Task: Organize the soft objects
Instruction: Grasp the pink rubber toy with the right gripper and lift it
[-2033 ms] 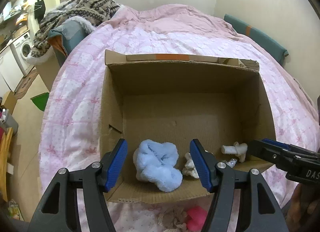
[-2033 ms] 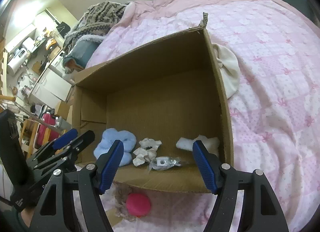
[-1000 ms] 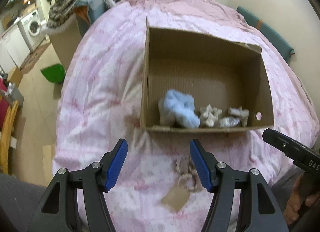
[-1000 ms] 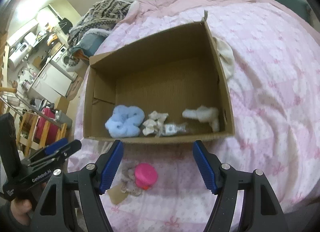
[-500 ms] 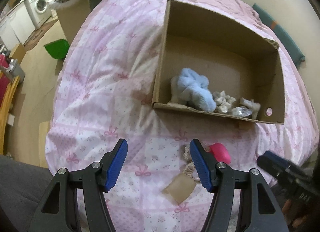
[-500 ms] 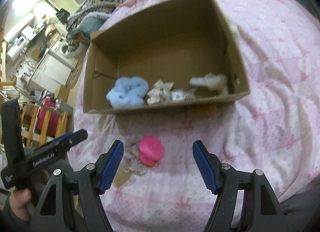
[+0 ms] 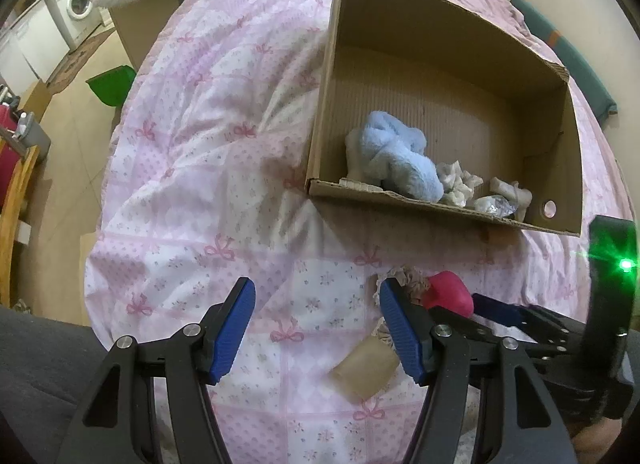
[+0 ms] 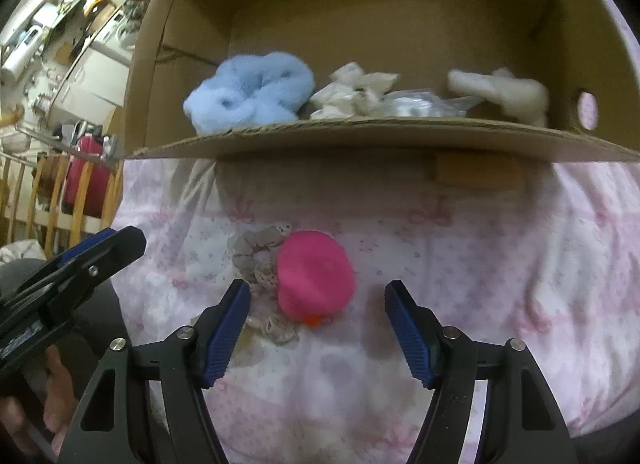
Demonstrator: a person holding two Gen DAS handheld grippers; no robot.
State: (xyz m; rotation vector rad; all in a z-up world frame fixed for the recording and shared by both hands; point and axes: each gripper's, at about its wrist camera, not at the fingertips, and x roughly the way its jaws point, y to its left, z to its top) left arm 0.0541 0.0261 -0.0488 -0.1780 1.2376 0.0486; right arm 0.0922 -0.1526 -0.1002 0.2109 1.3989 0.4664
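Note:
A cardboard box [image 7: 332,76] [image 8: 360,136] lies on the pink quilt and holds a fluffy light-blue scrunchie [image 7: 394,160] [image 8: 252,92], pale cloth pieces [image 8: 356,94] and a white soft toy [image 8: 500,94]. On the quilt in front of the box lie a round pink soft object [image 8: 314,274] [image 7: 448,294] and a beige lace scrunchie [image 8: 256,252]. My right gripper [image 8: 318,320] is open, its jaws on either side of the pink object, just short of it. My left gripper [image 7: 316,324] is open and empty over the quilt, left of the pink object.
A tan paper tag [image 7: 366,374] lies on the quilt by the lace scrunchie. The bed's left edge drops to the floor with a green bin [image 7: 112,86] and a washing machine [image 7: 78,10]. A wooden rack [image 8: 56,192] stands to the left.
Both grippers have pulled back from the box and come down toward the quilt. The right gripper has closed in on the pink object, which now sits between its open jaws.

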